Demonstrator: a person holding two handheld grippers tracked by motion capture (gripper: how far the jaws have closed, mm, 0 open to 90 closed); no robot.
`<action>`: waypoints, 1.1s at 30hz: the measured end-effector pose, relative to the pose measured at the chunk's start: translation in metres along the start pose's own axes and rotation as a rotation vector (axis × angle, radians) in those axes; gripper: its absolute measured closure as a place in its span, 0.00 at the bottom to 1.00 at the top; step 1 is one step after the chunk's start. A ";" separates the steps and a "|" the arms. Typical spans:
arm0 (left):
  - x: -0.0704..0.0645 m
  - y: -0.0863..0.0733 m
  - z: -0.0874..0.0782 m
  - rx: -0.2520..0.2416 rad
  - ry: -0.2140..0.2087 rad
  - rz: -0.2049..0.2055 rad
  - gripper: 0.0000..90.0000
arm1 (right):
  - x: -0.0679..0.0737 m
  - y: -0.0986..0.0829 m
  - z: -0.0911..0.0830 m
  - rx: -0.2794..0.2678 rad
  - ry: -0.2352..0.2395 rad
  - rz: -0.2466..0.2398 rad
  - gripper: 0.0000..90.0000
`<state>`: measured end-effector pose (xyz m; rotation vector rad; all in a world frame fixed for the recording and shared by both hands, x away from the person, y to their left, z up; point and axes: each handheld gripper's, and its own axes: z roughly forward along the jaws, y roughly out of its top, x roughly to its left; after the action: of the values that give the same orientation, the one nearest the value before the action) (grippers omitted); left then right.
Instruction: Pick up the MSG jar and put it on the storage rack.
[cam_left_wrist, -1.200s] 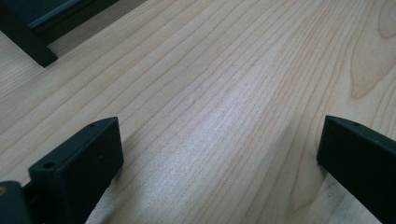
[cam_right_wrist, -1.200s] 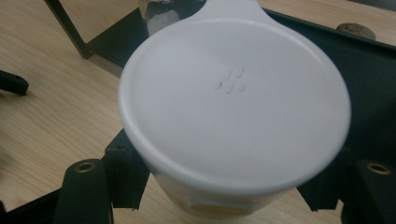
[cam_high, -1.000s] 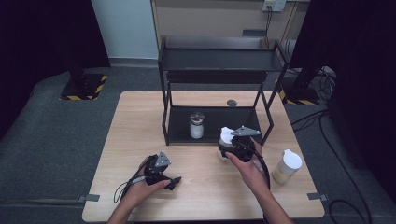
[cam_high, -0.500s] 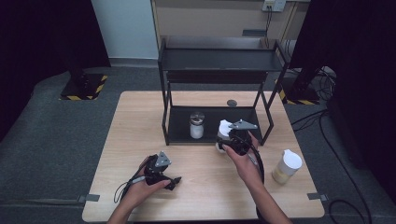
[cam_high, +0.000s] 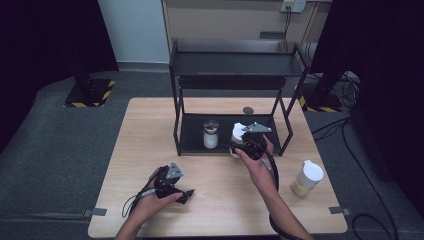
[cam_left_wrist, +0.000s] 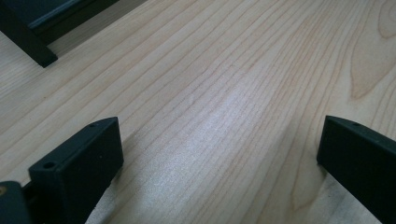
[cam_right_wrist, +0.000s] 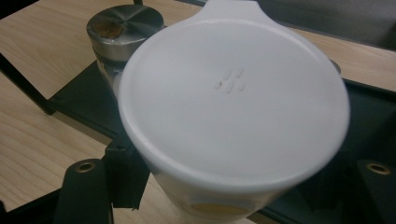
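From the high view, my right gripper (cam_high: 239, 142) is at the front edge of the rack's (cam_high: 235, 64) lower shelf, and it holds a white-lidded jar (cam_high: 238, 131) there. At about 9 o'clock from this jar, a small jar with metal lid (cam_high: 211, 134) stands on the same shelf. A second white-lidded jar (cam_high: 307, 178) stands on the table (cam_high: 150, 130) at about 4 o'clock from my right hand, well apart. My left gripper (cam_high: 186, 194) lies low on the table at 7 o'clock from the rack.

In the left gripper view, the jaws stand wide apart with nothing between them, above bare wood (cam_left_wrist: 224, 93). A rack foot (cam_left_wrist: 32, 49) is at 10 o'clock.

In the right gripper view, the jar's white lid (cam_right_wrist: 233, 93) is very close, and the jaws are closed against the jar's body (cam_right_wrist: 210, 205) below it. The metal lid (cam_right_wrist: 125, 23) is at 11 o'clock, just beside.
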<state>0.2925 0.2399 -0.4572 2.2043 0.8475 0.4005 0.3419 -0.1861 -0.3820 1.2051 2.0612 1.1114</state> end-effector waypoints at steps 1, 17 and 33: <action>0.000 0.000 0.000 0.000 0.000 0.000 0.00 | 0.001 0.001 0.002 -0.001 -0.003 -0.001 0.35; 0.000 0.000 0.000 0.000 0.000 0.000 0.00 | 0.014 0.020 0.022 -0.010 -0.024 0.007 0.35; 0.000 0.000 0.000 0.000 -0.001 0.001 0.00 | 0.009 0.026 0.038 0.012 -0.035 -0.002 0.35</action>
<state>0.2928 0.2399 -0.4572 2.2048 0.8462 0.4002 0.3775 -0.1563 -0.3808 1.2200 2.0455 1.0709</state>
